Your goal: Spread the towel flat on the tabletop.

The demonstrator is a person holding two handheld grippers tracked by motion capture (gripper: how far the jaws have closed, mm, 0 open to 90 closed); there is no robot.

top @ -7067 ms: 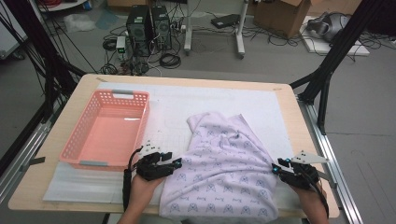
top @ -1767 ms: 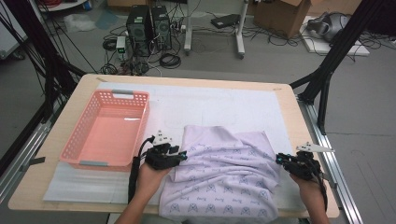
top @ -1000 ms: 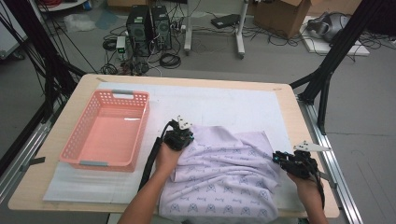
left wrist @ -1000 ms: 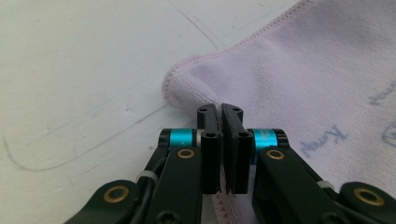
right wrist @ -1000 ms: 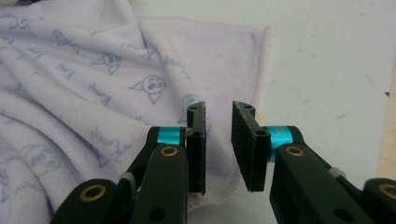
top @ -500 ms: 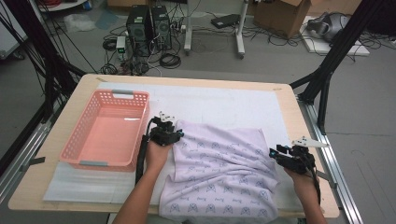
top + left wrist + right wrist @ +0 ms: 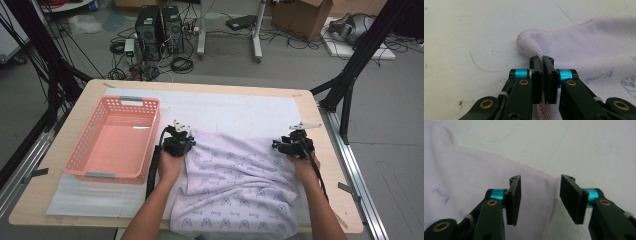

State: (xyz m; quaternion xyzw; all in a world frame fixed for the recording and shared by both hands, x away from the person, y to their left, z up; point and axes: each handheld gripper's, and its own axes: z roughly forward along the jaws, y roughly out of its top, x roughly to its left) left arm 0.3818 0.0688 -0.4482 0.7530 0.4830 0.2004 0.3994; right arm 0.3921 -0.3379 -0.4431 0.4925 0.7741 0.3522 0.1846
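Lying spread on the table's near half, the lilac printed terry towel (image 7: 240,185) has its far-left corner clamped in the left gripper (image 7: 542,62), its far-right corner between the right gripper's (image 7: 540,192) parted jaws.

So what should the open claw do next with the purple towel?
Probably close the right claw on the towel's far right corner. Its jaws stand apart over that hem with the pads not pressing, while the left claw is already shut on the other corner, so the towel could then be lifted evenly.
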